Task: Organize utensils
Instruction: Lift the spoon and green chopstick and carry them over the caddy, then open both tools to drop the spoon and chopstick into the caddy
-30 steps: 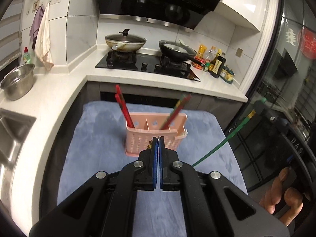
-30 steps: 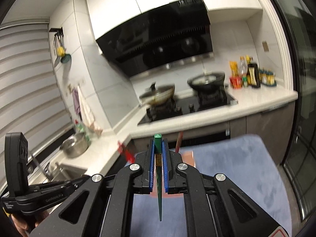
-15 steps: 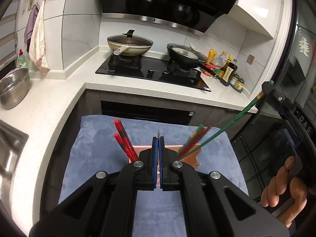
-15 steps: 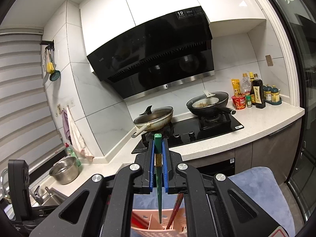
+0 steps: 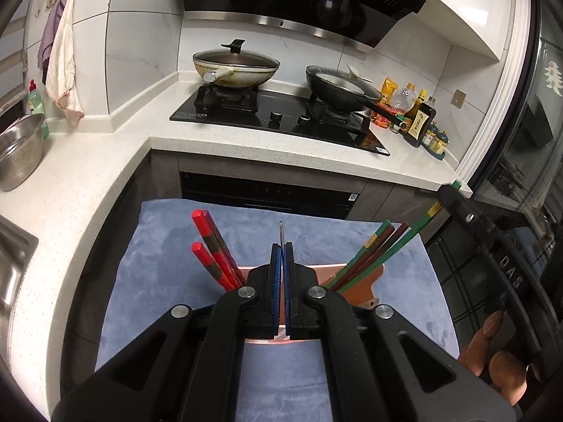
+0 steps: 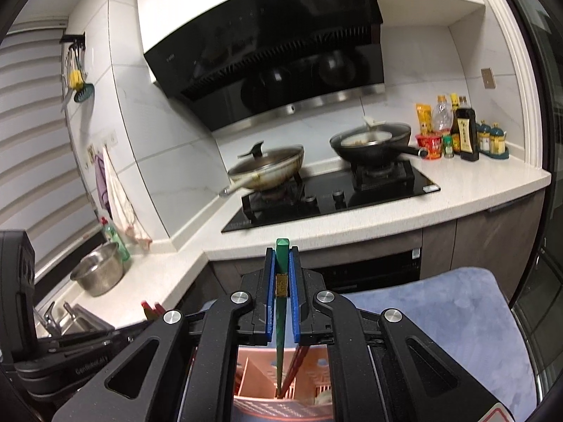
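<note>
Step in hand: a green chopstick (image 6: 281,302) is being lowered into the pink caddy (image 6: 262,379); this is judged from its tip lying at the rim of a compartment.
Right gripper (image 6: 281,299): the fingers are clamped on the green chopstick near its upper end, with its top standing just above the blue pads (image 6: 270,299).
Left gripper (image 5: 280,281): the fingers are closed on a thin metal utensil (image 5: 281,234), of which only the upper tip is seen; what kind it is cannot be told.
Caddy: it stands on the blue mat (image 5: 158,246), just beyond the left fingertips, divided into compartments.
Contents: red chopsticks (image 5: 211,249) lean in the left end; green and dark red sticks (image 5: 369,256) lean in the right end, beside the held chopstick.
Doing it well: the chopstick is best kept steep and its tip steered clear of the divider, so that it is set down among the sticks at that end; release is best held back until the tip is well inside the compartment.
Risk: a tilted entry could snag the leaning sticks or tip the light caddy.
Edges: the counter (image 5: 88,176) borders the mat on the left and far sides; the mat's right edge drops off beside a glass door (image 5: 510,211).
Open room: bare mat lies left of the caddy, and above it the air is unobstructed for lifting out.
</note>
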A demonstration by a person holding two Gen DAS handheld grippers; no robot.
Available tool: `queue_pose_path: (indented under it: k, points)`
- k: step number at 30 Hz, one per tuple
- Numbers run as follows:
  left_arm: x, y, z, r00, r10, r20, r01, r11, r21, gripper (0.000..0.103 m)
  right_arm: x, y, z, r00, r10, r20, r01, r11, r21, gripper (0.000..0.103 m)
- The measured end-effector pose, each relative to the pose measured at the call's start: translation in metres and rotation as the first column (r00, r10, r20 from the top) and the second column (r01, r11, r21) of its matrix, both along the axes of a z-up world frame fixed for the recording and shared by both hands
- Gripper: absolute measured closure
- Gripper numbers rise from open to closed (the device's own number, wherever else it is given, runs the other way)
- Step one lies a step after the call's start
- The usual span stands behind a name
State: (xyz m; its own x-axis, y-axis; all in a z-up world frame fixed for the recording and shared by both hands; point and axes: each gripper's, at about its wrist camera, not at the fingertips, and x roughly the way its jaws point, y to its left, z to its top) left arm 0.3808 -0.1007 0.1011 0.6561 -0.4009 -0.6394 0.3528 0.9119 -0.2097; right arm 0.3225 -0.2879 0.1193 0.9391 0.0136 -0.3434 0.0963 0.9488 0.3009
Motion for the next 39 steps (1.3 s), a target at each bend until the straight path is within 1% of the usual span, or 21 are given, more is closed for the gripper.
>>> queue_pose_path:
  k: [4, 9, 15, 16, 17, 18, 20, 21, 26, 32, 34, 35, 36, 39]
  points:
    - [0.003, -0.001, -0.001, 1.000, 0.005, 0.008, -0.004, 1.000, -0.010, 0.102, 0.001, 0.003, -0.008, 1.000, 0.008, -0.020, -0.008, 1.000, -0.008, 0.095]
    - [0.001, -0.004, 0.005, 0.998, 0.002, 0.056, -0.002, 1.000, 0.003, 0.102, -0.001, 0.007, -0.011, 0.999, 0.019, -0.033, -0.020, 1.000, -0.012, 0.095]
    - [0.007, -0.003, -0.003, 1.000, 0.010, 0.024, -0.010, 1.000, -0.009, 0.102, -0.001, 0.009, -0.018, 0.998, 0.023, -0.057, -0.024, 1.000, -0.017, 0.095]
    - [0.007, -0.002, -0.004, 1.000, 0.017, 0.019, -0.016, 1.000, -0.013, 0.101, 0.000, 0.009, -0.019, 0.998, 0.022, -0.061, -0.023, 1.000, -0.018, 0.094]
    - [0.007, -0.002, -0.005, 1.000, 0.021, 0.017, -0.021, 1.000, -0.013, 0.098, 0.000, 0.010, -0.019, 0.998, 0.018, -0.063, -0.019, 1.000, -0.020, 0.094]
    - [0.008, -0.001, -0.005, 0.999, 0.027, 0.017, -0.027, 1.000, -0.015, 0.091, 0.000, 0.010, -0.019, 0.998, 0.014, -0.061, -0.015, 1.000, -0.021, 0.093]
    - [0.007, 0.002, -0.004, 0.999, 0.039, 0.024, -0.039, 0.999, -0.018, 0.082, -0.001, 0.009, -0.018, 0.998, 0.010, -0.058, -0.011, 1.000, -0.021, 0.092]
    - [0.007, 0.002, -0.004, 0.999, 0.042, 0.026, -0.042, 0.999, -0.018, 0.080, -0.002, 0.009, -0.018, 0.998, 0.009, -0.057, -0.010, 1.000, -0.022, 0.092]
    - [0.003, 0.008, -0.005, 0.998, 0.051, 0.025, -0.051, 0.998, -0.025, 0.079, -0.003, 0.009, -0.017, 0.998, 0.011, -0.061, -0.012, 1.000, -0.020, 0.090]
    - [-0.008, 0.011, -0.006, 0.998, 0.056, 0.040, -0.056, 0.998, -0.003, 0.078, -0.015, 0.012, -0.021, 0.997, 0.014, -0.077, -0.015, 1.000, -0.017, 0.089]
    - [-0.013, 0.012, -0.007, 0.997, 0.059, 0.041, -0.060, 0.998, 0.003, 0.077, -0.020, 0.012, -0.024, 0.996, 0.016, -0.086, -0.017, 1.000, -0.012, 0.089]
    - [-0.016, 0.013, -0.007, 0.997, 0.061, 0.042, -0.061, 0.998, 0.006, 0.074, -0.023, 0.013, -0.026, 0.996, 0.016, -0.091, -0.017, 1.000, -0.011, 0.089]
    - [-0.019, 0.014, -0.008, 0.997, 0.066, 0.043, -0.066, 0.998, 0.009, 0.073, -0.027, 0.013, -0.028, 0.995, 0.017, -0.097, -0.018, 1.000, -0.009, 0.088]
    - [-0.029, 0.018, -0.011, 0.996, 0.076, 0.042, -0.077, 0.997, 0.019, 0.073, -0.035, 0.016, -0.034, 0.993, 0.026, -0.118, -0.028, 1.000, -0.012, 0.084]
